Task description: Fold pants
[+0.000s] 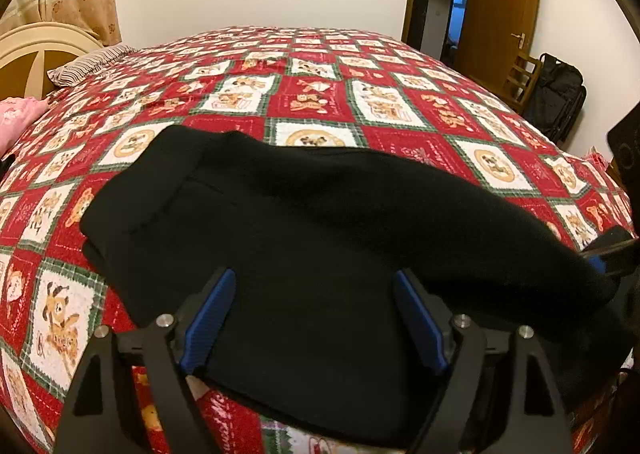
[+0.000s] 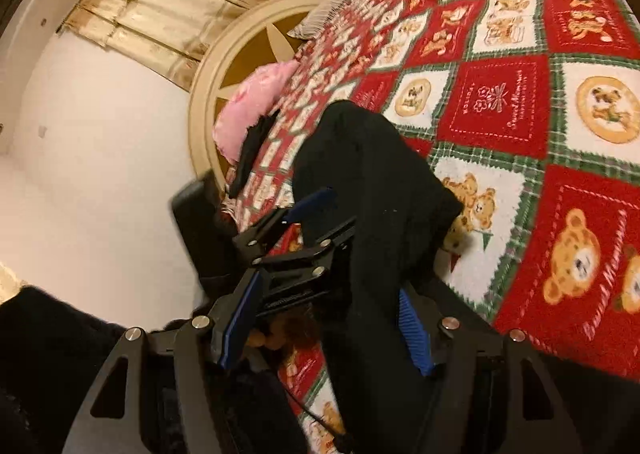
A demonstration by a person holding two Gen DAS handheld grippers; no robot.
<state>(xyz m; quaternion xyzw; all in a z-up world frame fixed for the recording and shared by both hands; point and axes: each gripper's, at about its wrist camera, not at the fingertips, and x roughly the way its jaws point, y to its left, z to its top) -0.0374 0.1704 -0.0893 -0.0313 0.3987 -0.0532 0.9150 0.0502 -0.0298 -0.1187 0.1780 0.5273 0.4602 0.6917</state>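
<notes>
The pants [image 1: 320, 238] lie folded on the quilt [image 1: 312, 94], their near edge hidden under both grippers. The left gripper [image 1: 314, 318] and the right gripper [image 2: 326, 330] are both spread wide, the cloth lying between their fingers; whether either pinches it I cannot tell.

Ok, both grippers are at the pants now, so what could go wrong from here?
1. Both the left gripper and the right gripper stand open around the black pants, so a lift now would likely leave them behind.
2. Closing deep may also pinch the bedspread beneath.
</notes>
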